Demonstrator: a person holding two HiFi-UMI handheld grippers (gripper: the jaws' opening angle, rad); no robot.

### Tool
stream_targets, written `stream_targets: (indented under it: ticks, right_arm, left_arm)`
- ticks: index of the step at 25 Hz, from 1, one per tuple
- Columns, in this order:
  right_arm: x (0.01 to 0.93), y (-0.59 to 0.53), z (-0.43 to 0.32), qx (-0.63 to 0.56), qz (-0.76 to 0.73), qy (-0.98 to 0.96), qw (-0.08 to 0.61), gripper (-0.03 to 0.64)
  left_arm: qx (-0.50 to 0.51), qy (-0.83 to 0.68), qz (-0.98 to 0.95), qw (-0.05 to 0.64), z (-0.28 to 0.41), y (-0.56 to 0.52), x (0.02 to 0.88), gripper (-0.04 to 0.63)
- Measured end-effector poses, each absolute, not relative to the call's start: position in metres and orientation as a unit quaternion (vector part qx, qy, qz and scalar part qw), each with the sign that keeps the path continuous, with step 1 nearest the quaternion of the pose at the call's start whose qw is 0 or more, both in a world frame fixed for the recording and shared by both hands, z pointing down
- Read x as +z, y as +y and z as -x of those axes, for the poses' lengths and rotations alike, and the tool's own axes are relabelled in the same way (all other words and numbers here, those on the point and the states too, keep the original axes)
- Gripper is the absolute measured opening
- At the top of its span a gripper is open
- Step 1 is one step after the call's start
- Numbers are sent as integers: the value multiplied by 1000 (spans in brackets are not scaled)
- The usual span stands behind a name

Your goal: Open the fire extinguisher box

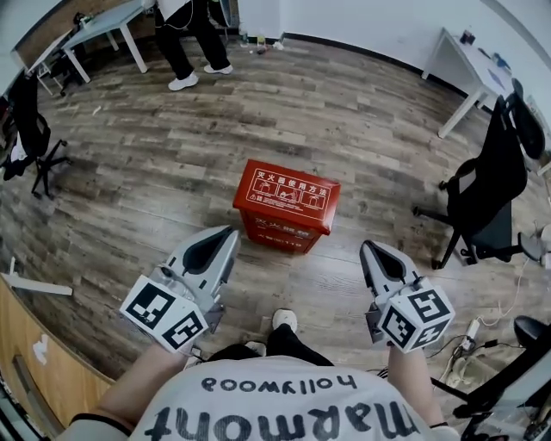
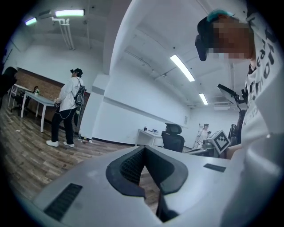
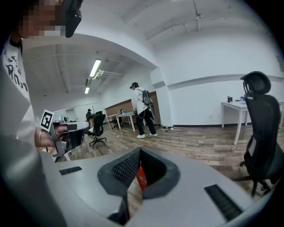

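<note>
The box (image 1: 287,207) stands shut on the floor (image 1: 155,172), ahead between left tongs (image 1: 229,234) and right tongs (image 1: 368,249), both closed and empty; open one before reaching its lid (image 1: 297,188) edge

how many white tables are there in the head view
2. The left table stands top left, by a standing person; the right table top right, beyond a black chair. Others may be out of frame.

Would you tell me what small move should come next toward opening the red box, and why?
Probably lower the left claw and right claw forward and down toward the red box. Both are shut and empty, short of the box, and its lid looks closed.
</note>
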State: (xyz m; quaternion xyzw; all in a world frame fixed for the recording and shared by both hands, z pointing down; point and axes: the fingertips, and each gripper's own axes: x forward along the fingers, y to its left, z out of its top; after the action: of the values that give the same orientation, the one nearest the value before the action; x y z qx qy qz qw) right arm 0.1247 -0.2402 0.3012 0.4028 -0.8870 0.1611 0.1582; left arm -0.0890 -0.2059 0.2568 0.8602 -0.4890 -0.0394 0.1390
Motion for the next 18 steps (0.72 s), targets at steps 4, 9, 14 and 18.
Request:
stream_targets:
  ticks: [4,9,14,18]
  right_arm:
    - [305,-272,-134,166,-396,-889,157,8]
    - [310,-295,-129,170,-379,-897,154,8]
    - [328,-313,-118,187,-387,-887,169,8]
    - [343,-326,-106,210,-401,-877,160,8]
  left_arm:
    - [-38,-496,-857,132,80,-235,259,-6]
    - [-23,-499,-855,142,78,-257,272,-6]
    - [-4,-483,-864,144,87,-280,282,-5]
    - [3,-459,-873,164,95,-302,302,-5]
